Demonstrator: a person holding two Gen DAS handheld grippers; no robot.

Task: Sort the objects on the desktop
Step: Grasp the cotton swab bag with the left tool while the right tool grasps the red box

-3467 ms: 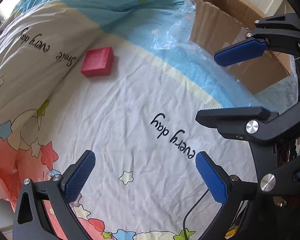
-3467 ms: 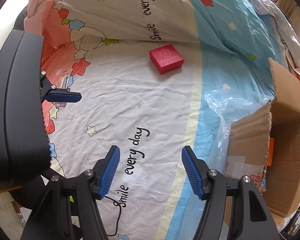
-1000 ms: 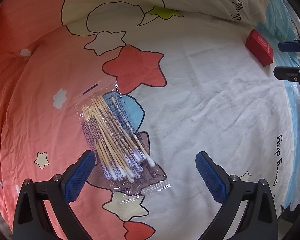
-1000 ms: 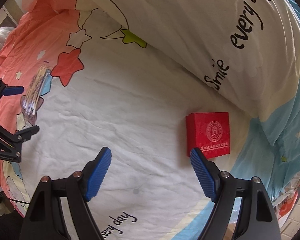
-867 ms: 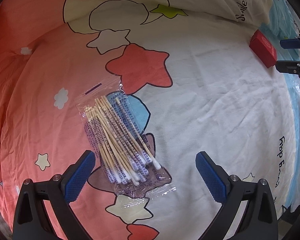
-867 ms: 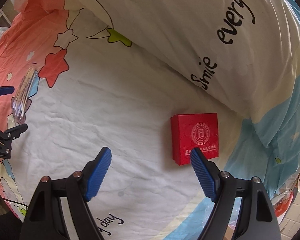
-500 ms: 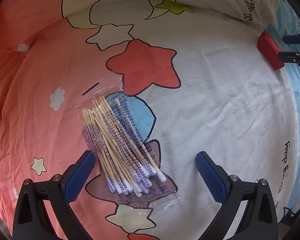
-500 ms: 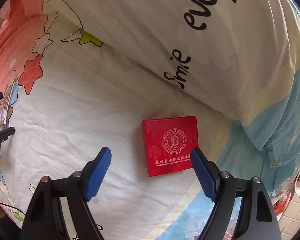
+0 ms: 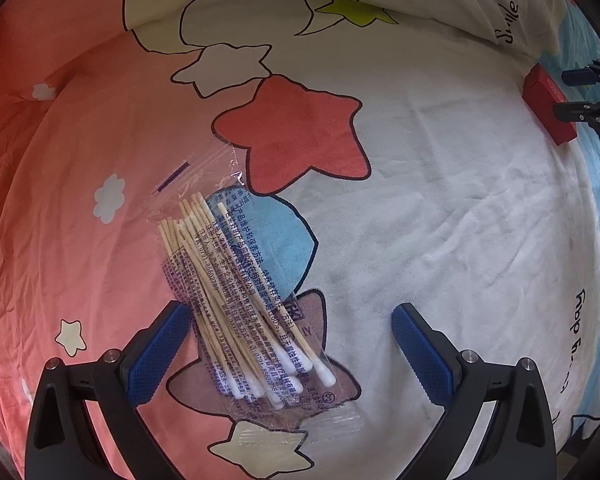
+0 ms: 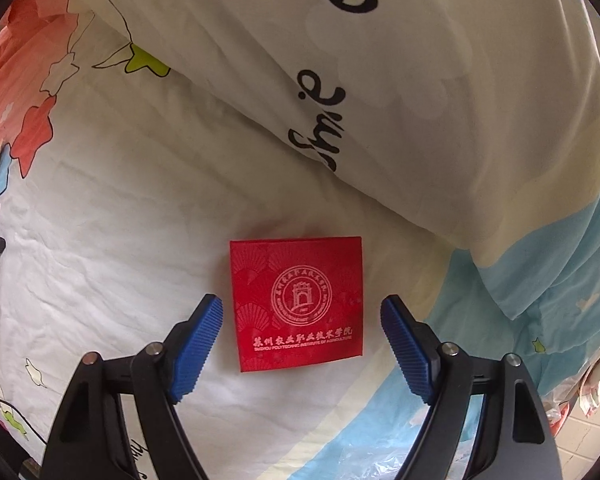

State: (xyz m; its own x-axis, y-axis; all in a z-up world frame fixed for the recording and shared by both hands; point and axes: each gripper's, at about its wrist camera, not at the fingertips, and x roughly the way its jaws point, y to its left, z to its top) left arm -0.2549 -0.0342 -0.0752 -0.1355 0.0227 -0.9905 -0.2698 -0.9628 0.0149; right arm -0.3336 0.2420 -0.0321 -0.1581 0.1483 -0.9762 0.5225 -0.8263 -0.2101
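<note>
1. Left hand-held gripper (image 9: 290, 354) hangs released over the bag of cotton swabs (image 9: 236, 300), which lies on the bedsheet (image 9: 440, 220) toward its 9 o'clock pad.
2. Right hand-held gripper (image 10: 302, 344) hangs released, its pads flanking the red box (image 10: 296, 304) without touching.

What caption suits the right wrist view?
Open right gripper poised over a red box lying flat on a cartoon bedsheet.

Rumpled cartoon-print bedsheet (image 9: 440, 208) with stars and lettering, a crinkled clear plastic sheet (image 10: 364, 462) at its edge
</note>
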